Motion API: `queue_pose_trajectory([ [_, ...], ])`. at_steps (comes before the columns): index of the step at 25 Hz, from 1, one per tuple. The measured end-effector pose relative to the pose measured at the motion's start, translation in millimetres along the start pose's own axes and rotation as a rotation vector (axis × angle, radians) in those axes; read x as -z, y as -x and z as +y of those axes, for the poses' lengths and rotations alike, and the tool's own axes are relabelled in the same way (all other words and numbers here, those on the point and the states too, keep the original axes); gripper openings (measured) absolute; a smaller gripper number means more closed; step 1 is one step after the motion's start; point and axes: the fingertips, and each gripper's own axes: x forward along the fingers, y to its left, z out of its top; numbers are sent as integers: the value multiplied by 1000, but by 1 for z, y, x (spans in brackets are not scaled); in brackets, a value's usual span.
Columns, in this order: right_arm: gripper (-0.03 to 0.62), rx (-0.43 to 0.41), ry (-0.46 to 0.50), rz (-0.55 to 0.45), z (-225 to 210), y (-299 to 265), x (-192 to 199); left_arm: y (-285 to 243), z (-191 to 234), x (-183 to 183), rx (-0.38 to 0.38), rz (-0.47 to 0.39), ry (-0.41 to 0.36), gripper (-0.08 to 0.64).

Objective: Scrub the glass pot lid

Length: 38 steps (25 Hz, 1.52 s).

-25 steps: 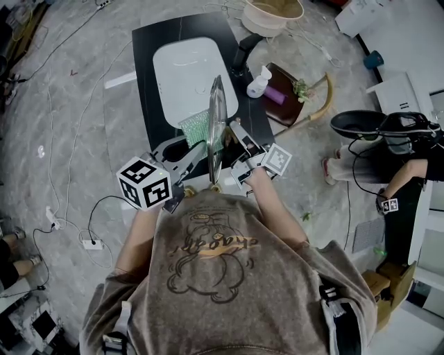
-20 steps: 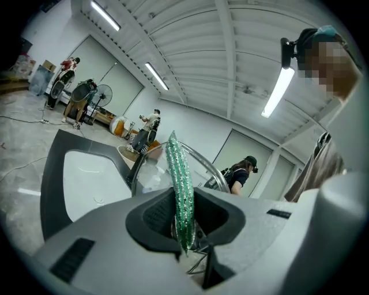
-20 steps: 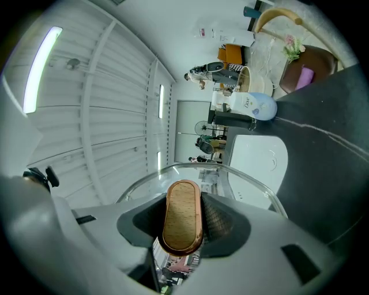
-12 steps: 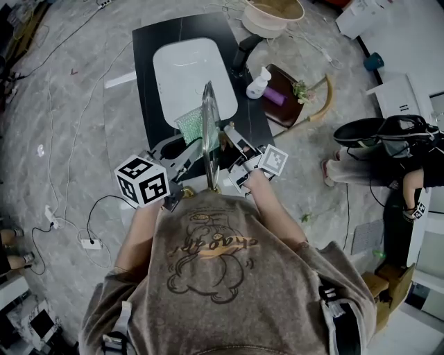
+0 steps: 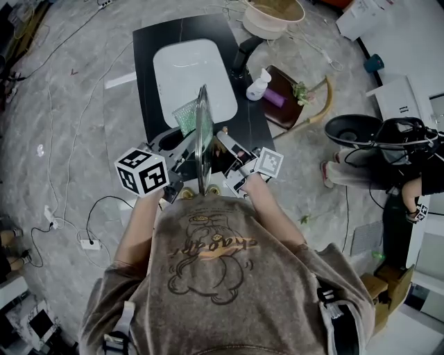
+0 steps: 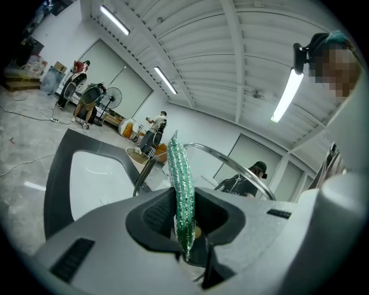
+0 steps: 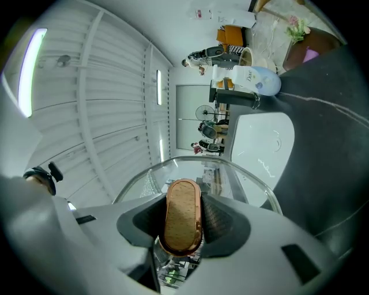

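The glass pot lid (image 5: 202, 135) stands on edge above the counter's near end, between my two grippers. My right gripper (image 5: 230, 154) is shut on its handle (image 7: 183, 216), an oval wooden knob with a copper rim; the glass disc (image 7: 230, 173) spreads beyond the jaws. My left gripper (image 5: 179, 154) is shut on a green glittery scrubbing pad (image 6: 181, 190), which sticks up out of the jaws. The pad (image 5: 185, 115) lies against the lid's left face. The lid's metal rim (image 6: 230, 158) arcs just past the pad.
A white sink basin (image 5: 194, 73) sits in a black counter (image 5: 147, 52) ahead, with a dark faucet (image 5: 243, 52) and a soap bottle (image 5: 259, 83) to its right. A wooden tray (image 5: 288, 97) and a basket (image 5: 272, 14) lie beyond. Cables run over the floor; a person (image 5: 392, 149) sits right.
The lid and both grippers have shifted left and slightly away from me over the counter, with the green pad staying against the lid's left face.
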Motion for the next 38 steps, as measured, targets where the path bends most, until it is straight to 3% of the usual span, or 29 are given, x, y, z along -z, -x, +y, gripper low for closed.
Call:
queue_pose_trajectory([
  [20,183,-85,15,85,17,-8,13,-21,43,1,-52,37,19,86],
  [38,183,-142,13,65,24,-7,10,-42,75,32,-110,157,-53,86],
])
